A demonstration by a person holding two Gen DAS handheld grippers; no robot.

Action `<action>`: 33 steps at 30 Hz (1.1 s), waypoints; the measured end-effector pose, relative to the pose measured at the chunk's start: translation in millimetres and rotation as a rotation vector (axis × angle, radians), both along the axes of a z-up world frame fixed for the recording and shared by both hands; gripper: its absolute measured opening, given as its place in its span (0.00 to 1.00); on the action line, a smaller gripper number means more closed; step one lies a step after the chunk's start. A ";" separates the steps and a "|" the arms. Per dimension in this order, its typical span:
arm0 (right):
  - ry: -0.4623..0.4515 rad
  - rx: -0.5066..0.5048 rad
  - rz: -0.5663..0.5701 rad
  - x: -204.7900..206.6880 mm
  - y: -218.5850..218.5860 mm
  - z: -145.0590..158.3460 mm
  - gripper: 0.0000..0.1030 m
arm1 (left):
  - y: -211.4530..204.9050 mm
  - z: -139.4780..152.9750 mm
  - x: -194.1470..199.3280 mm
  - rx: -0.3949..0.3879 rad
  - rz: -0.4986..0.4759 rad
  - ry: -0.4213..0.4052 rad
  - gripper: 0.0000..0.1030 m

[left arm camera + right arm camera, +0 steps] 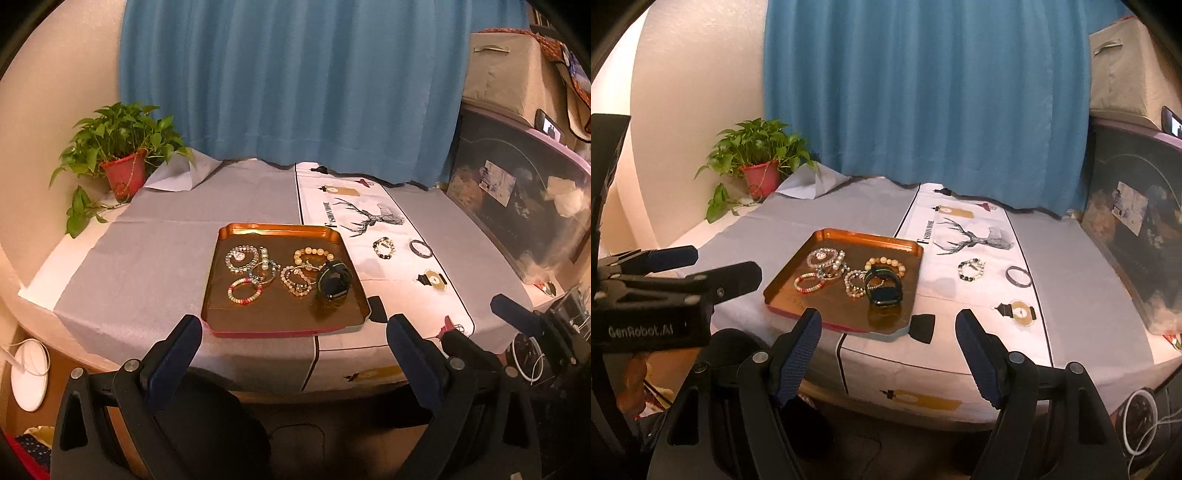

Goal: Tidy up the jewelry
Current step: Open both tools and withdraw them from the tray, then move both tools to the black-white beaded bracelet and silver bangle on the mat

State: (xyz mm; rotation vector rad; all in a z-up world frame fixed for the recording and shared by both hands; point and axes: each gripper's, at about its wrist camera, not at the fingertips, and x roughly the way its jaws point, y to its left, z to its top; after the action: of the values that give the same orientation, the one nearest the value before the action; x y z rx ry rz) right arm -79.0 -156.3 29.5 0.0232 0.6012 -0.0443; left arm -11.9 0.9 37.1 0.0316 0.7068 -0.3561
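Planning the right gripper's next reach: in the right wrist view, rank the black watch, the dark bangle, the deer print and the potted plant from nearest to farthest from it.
1. Black watch, in the copper tray's near right corner, just ahead of the open right gripper.
2. Dark bangle, on the white runner, ahead to the right.
3. Deer print, on the runner beyond the bangle.
4. Potted plant, far left corner by the curtain.

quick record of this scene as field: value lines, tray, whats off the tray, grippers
surface: table under a grey cloth, with a white deer-print runner
tray: copper tray, left of the runner
in tray: several beaded bracelets and a dark watch
off tray: beaded bracelet and dark bangle, both on the runner
left gripper: open, empty, short of the tray
right gripper: open, empty, near the tray's front corner
background: potted plant, blue curtain
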 end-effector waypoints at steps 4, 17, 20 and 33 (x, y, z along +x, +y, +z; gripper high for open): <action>-0.003 0.006 0.005 -6.5 0.3 0.6 0.73 | 0.5 3.3 -7.8 0.008 0.020 -0.008 0.96; -0.016 0.051 -0.005 -11.9 -10.2 1.4 0.73 | -2.8 12.2 -16.5 0.039 0.014 -0.031 0.96; -0.017 0.051 -0.006 -12.4 -10.2 1.4 0.73 | -4.6 13.1 -18.7 0.045 0.009 -0.033 0.96; -0.006 0.063 -0.016 -9.8 -15.5 -1.5 0.73 | -9.5 13.0 -19.4 0.055 0.005 -0.041 0.96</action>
State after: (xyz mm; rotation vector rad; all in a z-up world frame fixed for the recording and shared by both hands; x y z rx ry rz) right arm -88.9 -171.8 27.9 0.0895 0.5965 -0.0409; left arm -31.3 -8.6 50.1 0.0890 0.6758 -0.3305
